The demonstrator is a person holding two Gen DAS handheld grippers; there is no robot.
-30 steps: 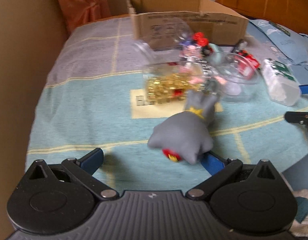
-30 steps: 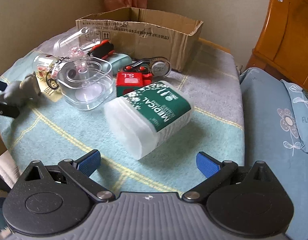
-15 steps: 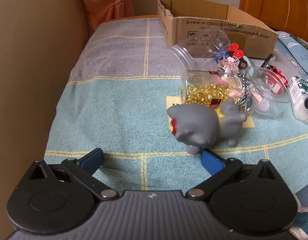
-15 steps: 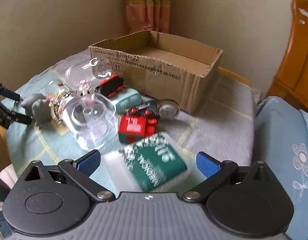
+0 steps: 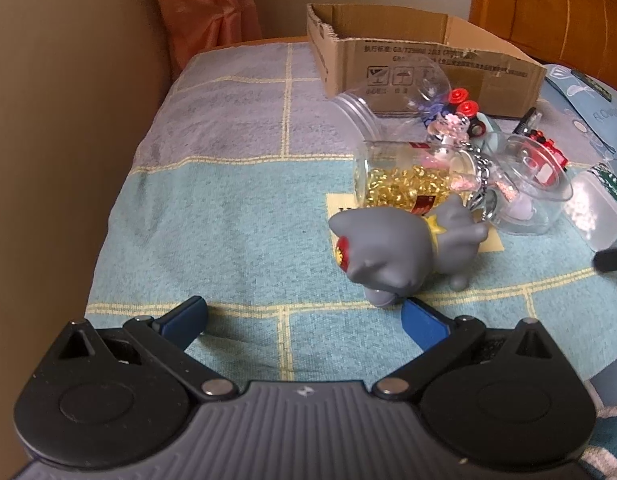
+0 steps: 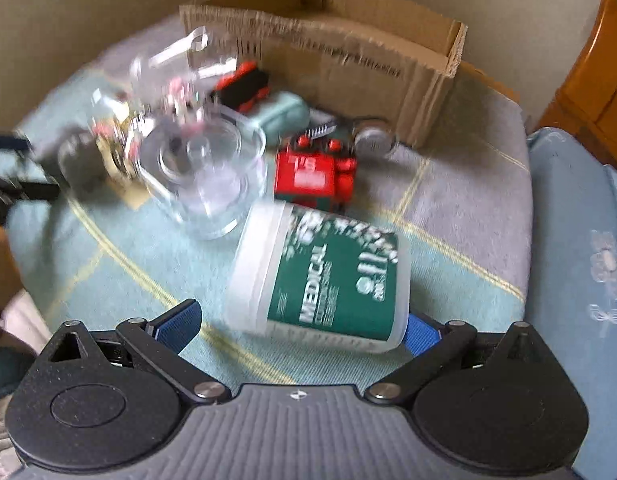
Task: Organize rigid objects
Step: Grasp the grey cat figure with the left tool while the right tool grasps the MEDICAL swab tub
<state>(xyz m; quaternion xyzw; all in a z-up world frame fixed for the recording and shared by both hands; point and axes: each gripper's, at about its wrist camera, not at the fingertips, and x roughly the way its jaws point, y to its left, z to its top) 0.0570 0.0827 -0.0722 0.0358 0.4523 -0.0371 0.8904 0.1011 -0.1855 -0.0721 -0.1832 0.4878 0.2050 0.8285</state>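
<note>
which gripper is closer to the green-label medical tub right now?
Right. The right gripper is open with the medical tub lying just ahead between its fingers. The left gripper is open beside the grey toy figure, with the tub off at the far right.

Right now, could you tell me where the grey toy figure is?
In the left wrist view, the grey toy figure lies on the checked cloth, just ahead of the right-hand jaw, in front of the jar of gold beads.

Matt grey rubbery toy (image 5: 392, 254); clear glossy plastic jars (image 5: 412, 182); corrugated cardboard box (image 5: 424, 68); woven cloth cover (image 5: 228, 208).
</note>
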